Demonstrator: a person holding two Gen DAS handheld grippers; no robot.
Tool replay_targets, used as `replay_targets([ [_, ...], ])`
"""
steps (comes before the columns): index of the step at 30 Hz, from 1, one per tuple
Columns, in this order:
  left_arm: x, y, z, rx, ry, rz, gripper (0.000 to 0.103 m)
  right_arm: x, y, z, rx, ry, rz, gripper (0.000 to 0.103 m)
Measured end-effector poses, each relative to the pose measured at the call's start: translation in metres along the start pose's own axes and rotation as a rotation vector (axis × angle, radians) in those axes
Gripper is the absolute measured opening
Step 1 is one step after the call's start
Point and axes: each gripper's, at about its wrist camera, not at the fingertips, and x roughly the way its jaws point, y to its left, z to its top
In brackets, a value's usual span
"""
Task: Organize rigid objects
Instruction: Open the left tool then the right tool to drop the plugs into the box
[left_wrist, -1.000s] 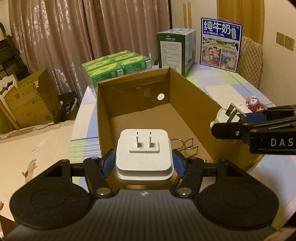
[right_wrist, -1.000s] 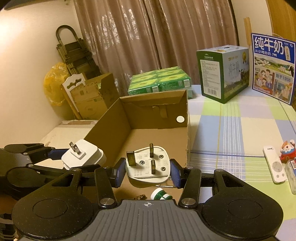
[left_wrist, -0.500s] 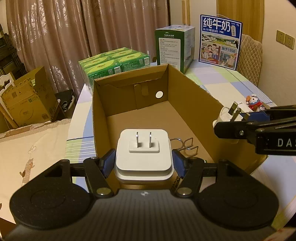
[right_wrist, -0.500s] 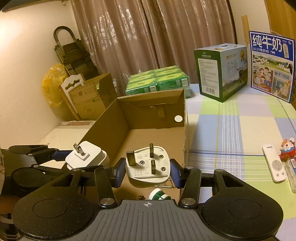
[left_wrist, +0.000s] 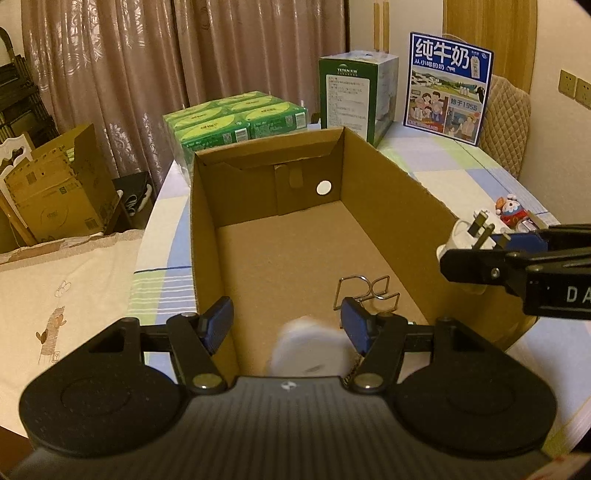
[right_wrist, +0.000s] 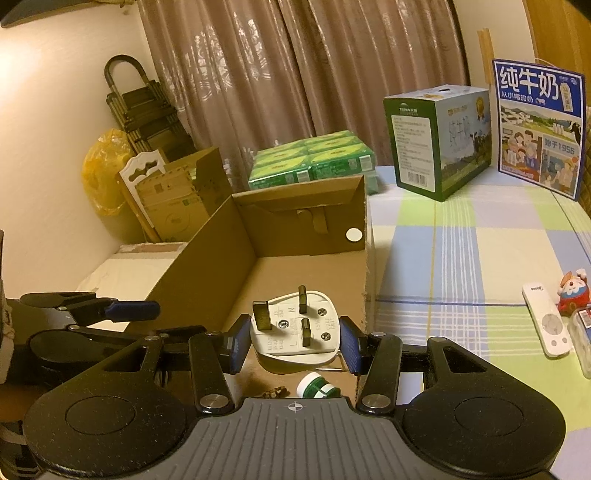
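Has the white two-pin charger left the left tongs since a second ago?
Yes. The two-pin charger is now a white blur below the open left tongs, dropping into the cardboard box, beside the wire puzzle.

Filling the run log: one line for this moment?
left gripper: open | white adapter: blurred, over cardboard box | right gripper: shut on three-pin plug

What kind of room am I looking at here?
Most likely a home dining room used partly for storage: a table under a checked tablecloth, long curtains, a padded chair, and milk cartons.
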Motion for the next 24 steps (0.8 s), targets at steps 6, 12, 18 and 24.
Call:
replay_targets([
  [6, -0.007, 0.002, 0.001, -0.003, -0.014, 0.008, 0.060, 0.001, 0.000, 0.000, 0.005, 0.002, 0.004, 0.047],
  [12, -0.014, 0.004, 0.000, -0.009, -0.022, 0.013, 0.060, 0.002, 0.002, -0.002, 0.004, 0.007, 0.012, 0.047],
  [18, -0.019, 0.006, 0.000, -0.016, -0.028, 0.013, 0.060, 0.005, 0.003, -0.005, -0.007, 0.015, 0.013, 0.047],
  [24, -0.021, 0.005, 0.001, -0.022, -0.034, 0.009, 0.060, 0.007, 0.002, -0.008, -0.012, 0.018, 0.006, 0.047],
])
